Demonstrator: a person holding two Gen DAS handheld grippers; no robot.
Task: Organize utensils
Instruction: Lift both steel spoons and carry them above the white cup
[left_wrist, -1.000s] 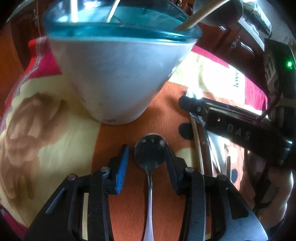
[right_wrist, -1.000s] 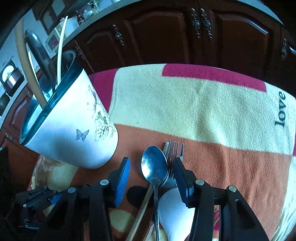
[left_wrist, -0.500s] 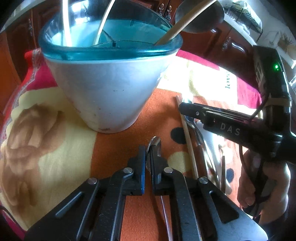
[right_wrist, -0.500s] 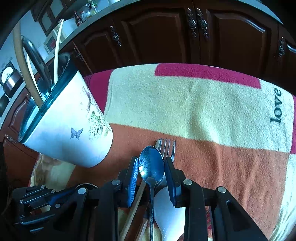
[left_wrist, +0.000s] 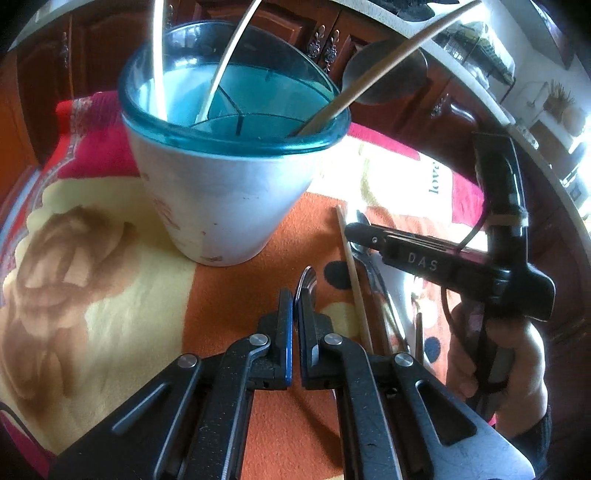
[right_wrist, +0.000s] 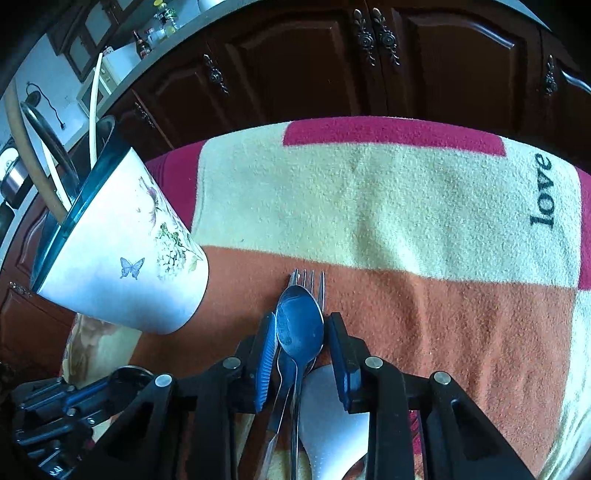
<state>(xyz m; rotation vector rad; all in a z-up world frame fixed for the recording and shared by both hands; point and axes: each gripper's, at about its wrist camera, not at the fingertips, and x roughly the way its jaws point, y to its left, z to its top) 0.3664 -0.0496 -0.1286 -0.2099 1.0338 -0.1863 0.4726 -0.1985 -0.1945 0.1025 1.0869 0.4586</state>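
Observation:
A white utensil holder with a blue rim (left_wrist: 229, 192) stands on the blanket and holds several long utensils; it also shows in the right wrist view (right_wrist: 122, 254). My left gripper (left_wrist: 295, 299) is shut on a metal spoon (left_wrist: 306, 277), turned on edge and lifted in front of the holder. My right gripper (right_wrist: 301, 328) is shut on the bowl of another metal spoon (right_wrist: 300, 328), which lies over a fork (right_wrist: 312, 277) and a white spoon (right_wrist: 332, 424).
A wooden chopstick (left_wrist: 352, 280) lies on the orange, cream and red blanket (right_wrist: 388, 206) beside the pile. Dark wooden cabinets (right_wrist: 332, 62) stand behind. My right gripper and hand (left_wrist: 443, 266) show at the right of the left wrist view.
Both grippers have closed from open onto their spoons. The left gripper has lifted its spoon and turned it on edge, pulling back from the holder.

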